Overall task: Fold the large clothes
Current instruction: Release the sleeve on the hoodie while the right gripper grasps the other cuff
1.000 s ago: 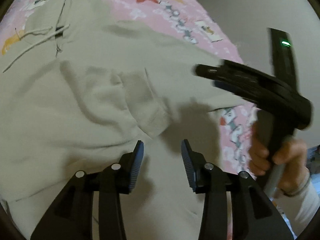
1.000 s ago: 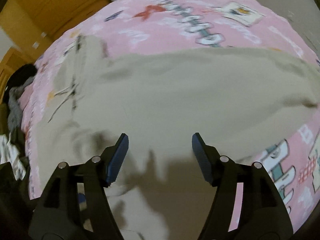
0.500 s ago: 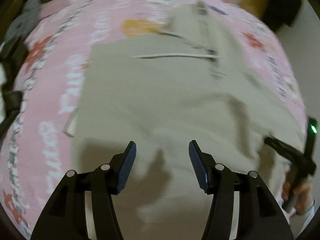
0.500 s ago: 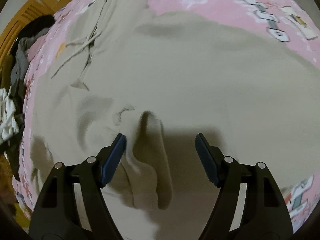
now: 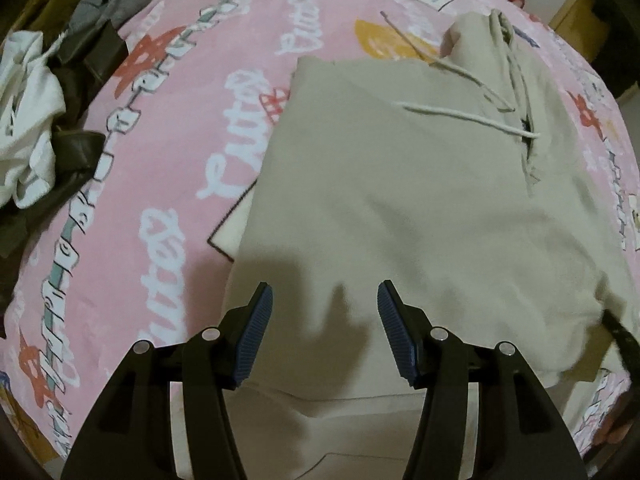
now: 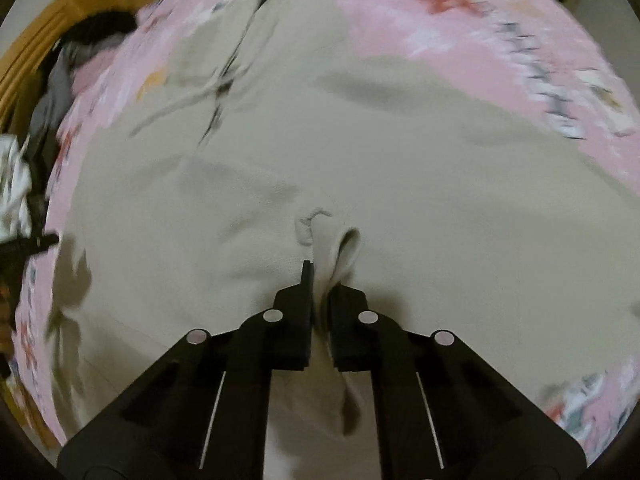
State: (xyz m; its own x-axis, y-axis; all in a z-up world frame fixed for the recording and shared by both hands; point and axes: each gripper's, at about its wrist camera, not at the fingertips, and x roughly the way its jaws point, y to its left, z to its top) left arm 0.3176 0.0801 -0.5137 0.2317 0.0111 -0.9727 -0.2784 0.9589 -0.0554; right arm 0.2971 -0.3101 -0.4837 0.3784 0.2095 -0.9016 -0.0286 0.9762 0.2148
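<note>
A large beige hoodie point(image 5: 400, 200) lies spread on a pink patterned bedspread point(image 5: 168, 160), its hood and white drawstrings point(image 5: 472, 116) at the far end. My left gripper point(image 5: 324, 332) is open and empty, hovering over the hoodie's near left part. In the right wrist view the hoodie point(image 6: 400, 168) fills the frame. My right gripper point(image 6: 320, 284) is shut on a raised fold of the hoodie, probably a sleeve cuff point(image 6: 344, 248), pinched between the fingers.
A pile of white, grey and dark clothes point(image 5: 36, 92) lies at the bed's left edge, also visible in the right wrist view point(image 6: 24, 184). Wooden furniture point(image 6: 48, 40) stands behind the bed. The other gripper's dark body point(image 5: 620, 340) shows at the right edge.
My right gripper has closed on the raised fold of the hoodie that lay between its open fingers. My left gripper has swung left, bringing the bedspread and clothes pile into view.
</note>
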